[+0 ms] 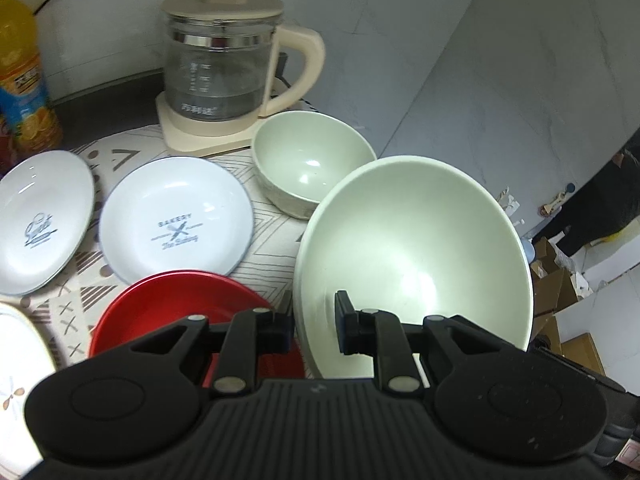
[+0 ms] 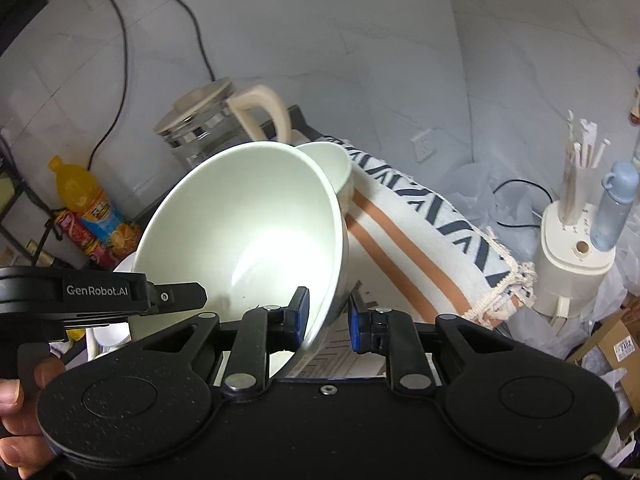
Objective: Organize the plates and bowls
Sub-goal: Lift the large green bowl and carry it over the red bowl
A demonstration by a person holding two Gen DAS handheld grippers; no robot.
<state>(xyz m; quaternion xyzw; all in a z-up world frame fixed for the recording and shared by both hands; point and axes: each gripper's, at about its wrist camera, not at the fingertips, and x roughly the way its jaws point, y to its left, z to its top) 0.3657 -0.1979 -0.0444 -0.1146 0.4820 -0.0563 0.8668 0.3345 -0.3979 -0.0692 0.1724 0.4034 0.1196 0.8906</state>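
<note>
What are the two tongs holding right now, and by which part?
Both grip the same large pale green bowl by its rim: the left tongs pinch one side, the right tongs the opposite side, each with one finger inside and one outside. The bowl is tilted.

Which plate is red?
The red plate nearest the left gripper; the others beside it are white, two with printed words.

- The left gripper [image 1: 314,330] points steeply downward, its jaws clamped on the rim of the large pale bowl [image 1: 416,248], one pad inside and one outside.
- The right gripper [image 2: 326,322] angles downward, also pinching that bowl's rim.
- A hand [image 2: 18,412] shows at the right wrist view's lower left edge.
</note>
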